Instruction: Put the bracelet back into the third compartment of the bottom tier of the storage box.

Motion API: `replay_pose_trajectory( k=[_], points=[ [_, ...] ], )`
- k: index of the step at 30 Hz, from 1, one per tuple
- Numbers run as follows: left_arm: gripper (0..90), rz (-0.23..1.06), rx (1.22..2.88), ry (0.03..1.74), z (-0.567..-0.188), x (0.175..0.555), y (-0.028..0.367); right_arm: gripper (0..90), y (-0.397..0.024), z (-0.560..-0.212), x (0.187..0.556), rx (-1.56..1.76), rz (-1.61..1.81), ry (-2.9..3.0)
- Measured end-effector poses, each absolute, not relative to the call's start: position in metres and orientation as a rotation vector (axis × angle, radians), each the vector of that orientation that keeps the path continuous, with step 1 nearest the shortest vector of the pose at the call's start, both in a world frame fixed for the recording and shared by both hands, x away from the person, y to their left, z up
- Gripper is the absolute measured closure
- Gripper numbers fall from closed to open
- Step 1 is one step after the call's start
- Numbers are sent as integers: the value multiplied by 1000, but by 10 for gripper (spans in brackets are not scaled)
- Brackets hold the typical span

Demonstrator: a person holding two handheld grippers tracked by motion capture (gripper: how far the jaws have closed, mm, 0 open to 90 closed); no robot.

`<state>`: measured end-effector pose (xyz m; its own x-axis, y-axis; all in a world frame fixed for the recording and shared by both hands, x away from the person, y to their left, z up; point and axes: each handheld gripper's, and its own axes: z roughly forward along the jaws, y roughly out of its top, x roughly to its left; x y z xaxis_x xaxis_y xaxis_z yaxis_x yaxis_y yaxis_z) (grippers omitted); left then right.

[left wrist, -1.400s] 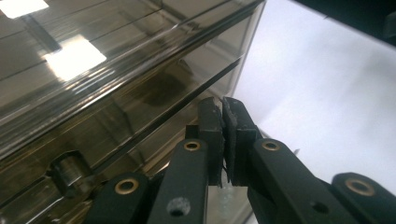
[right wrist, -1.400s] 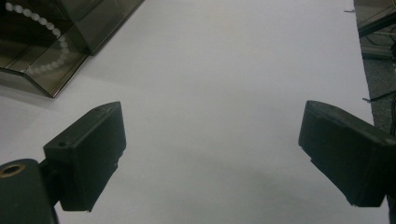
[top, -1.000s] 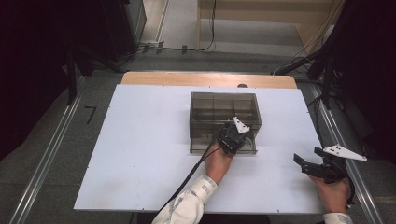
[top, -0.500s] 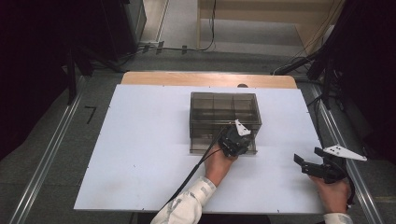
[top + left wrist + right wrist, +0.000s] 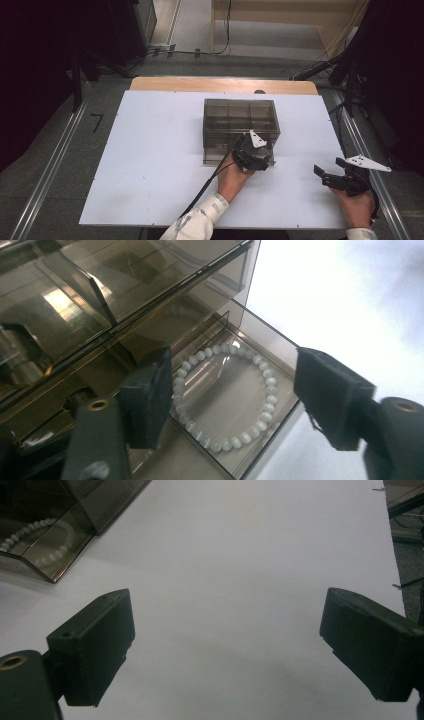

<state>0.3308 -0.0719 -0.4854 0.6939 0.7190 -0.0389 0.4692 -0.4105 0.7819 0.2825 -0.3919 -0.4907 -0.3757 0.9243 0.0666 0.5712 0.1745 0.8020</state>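
In the left gripper view the left gripper (image 5: 230,400) has its jaws spread wide and grips nothing. Straight ahead, between and just beyond the two black pads, a bracelet of pale beads (image 5: 225,395) lies flat as a ring on the floor of a drawer (image 5: 280,385) pulled out from a smoky clear box (image 5: 125,285). The left pad stands over the drawer's inner side by the box front; the right pad hangs past the drawer's outer wall, above the white table top (image 5: 350,295). Beyond the bracelet the drawer's far wall and corner rise, then the box's upper compartments with their dividers.

From the high view the same gripper (image 5: 255,152) sits at the near right corner of the box (image 5: 240,120), the hand (image 5: 235,177) behind it and its cable trailing back toward the sleeve (image 5: 200,220).

The right gripper (image 5: 225,645) is also wide open and empty, its pads hovering over bare white surface. Ahead and to its left lies the drawer corner (image 5: 50,555) with the beads (image 5: 25,535) showing through the wall; ahead and to its right runs the table's edge (image 5: 395,555). Between the two there is open board. In the high view it (image 5: 332,177) hangs near the table's right edge (image 5: 350,150), well apart from the box.
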Motion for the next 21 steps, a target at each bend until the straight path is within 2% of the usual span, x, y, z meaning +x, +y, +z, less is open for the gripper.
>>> replay_pose_trajectory(
  k=[4,11,21],
  points=[
    [207,367,2082,898,-486,329,-73,60,-392,-491,282,1409,1075,2015],
    [145,327,2075,856,-482,324,-72,61,-392,-491,282,1407,1073,2018],
    [121,323,2051,847,-480,318,-58,60,-392,-491,282,1408,1066,2020]
  ],
)
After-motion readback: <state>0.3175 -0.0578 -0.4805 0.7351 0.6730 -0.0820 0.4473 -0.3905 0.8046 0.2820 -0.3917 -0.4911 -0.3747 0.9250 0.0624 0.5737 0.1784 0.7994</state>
